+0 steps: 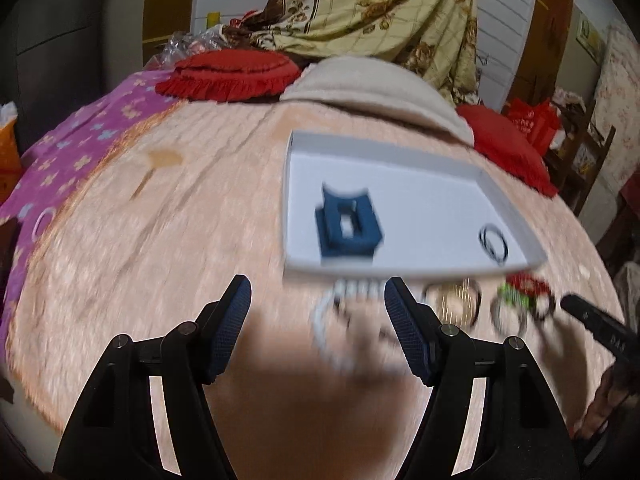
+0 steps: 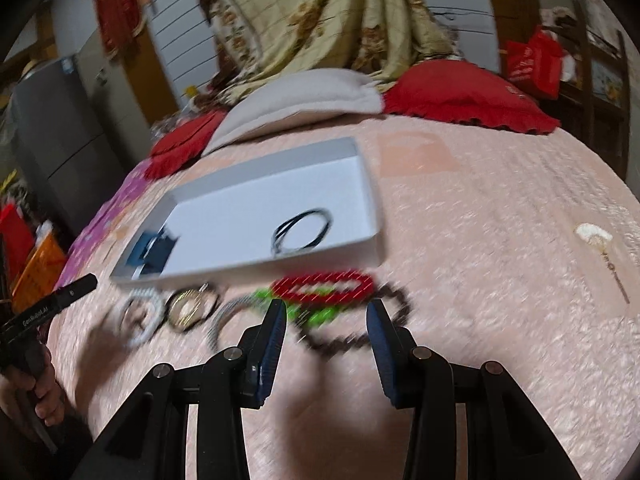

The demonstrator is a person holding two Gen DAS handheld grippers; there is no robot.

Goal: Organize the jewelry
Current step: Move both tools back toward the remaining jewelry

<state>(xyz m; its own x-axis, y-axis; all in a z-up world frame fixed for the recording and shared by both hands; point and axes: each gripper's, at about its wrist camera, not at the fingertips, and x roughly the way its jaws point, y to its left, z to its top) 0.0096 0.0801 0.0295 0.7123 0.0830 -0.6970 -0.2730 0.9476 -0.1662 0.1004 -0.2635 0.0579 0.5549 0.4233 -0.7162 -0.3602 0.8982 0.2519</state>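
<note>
Left gripper [image 1: 318, 302]: your jaws stand wide apart with nothing between the pads; they hang over the peach blanket [image 1: 160, 248], just in front of the near wall of the box.
Right gripper [image 2: 327, 314]: your jaws are parted, narrower than the left ones, and empty; the beads behind them are not pinched.
Box [image 2: 364, 168]: a shallow white tray with low walls, lying flat on the blanket beyond both grippers.
In the box: a dark blue ring holder [image 1: 347, 229] with a pale slot sits at the left end; a thin black cord bracelet [image 2: 303, 229], looped into overlapping circles, lies towards the right end, apart from the holder.
Outside the box: you have a row of bracelets on the blanket along the near wall. From the left there is a pale white bead bracelet [image 2: 141, 318], a dark ring with a gold centre [image 2: 191, 308], a grey one [image 2: 228, 316], bright green beads [image 2: 316, 314], a red bead bracelet [image 2: 324, 285] in a flat oval, and a dark brown bead bracelet [image 2: 360, 336].
Overlaps: the red, green and brown ones lie over each other; blur hides exactly how.
Sharpness: both views are smeared, so single beads are hard for you to tell.
</note>
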